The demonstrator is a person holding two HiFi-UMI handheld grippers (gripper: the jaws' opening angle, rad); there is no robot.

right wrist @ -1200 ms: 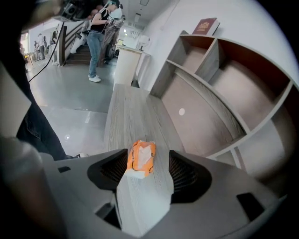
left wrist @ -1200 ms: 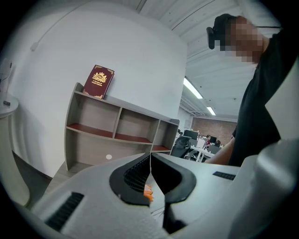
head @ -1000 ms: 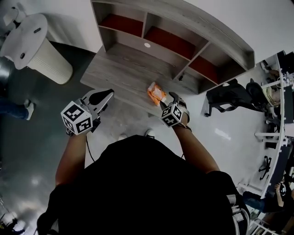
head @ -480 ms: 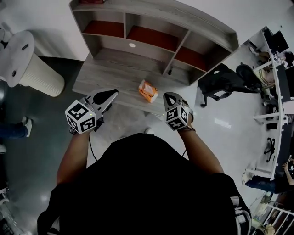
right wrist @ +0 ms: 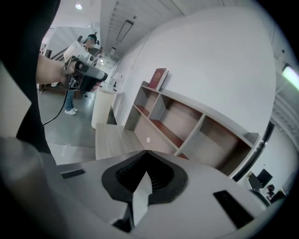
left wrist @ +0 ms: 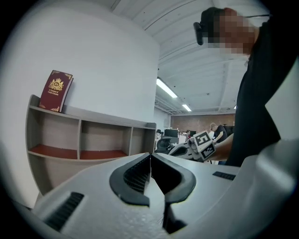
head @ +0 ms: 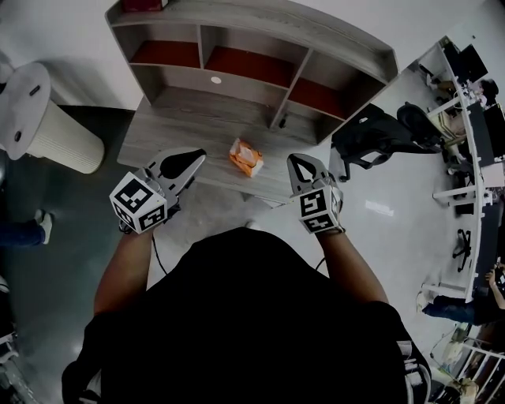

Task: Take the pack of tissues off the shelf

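Right tongs (head: 294, 160) now higher, shut, clear of blocky orange tissue pack (head: 246, 157)

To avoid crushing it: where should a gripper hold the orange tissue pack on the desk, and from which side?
Probably across its narrow width, coming from above: the tissue pack seems to lie flat, turned askew, near the front edge of the desk.

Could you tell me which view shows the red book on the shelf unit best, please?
The left gripper view: the red book faces the camera atop the shelf unit, gold emblem visible. The right gripper view shows it smaller and angled; the head view catches only a red sliver at the picture's top edge.
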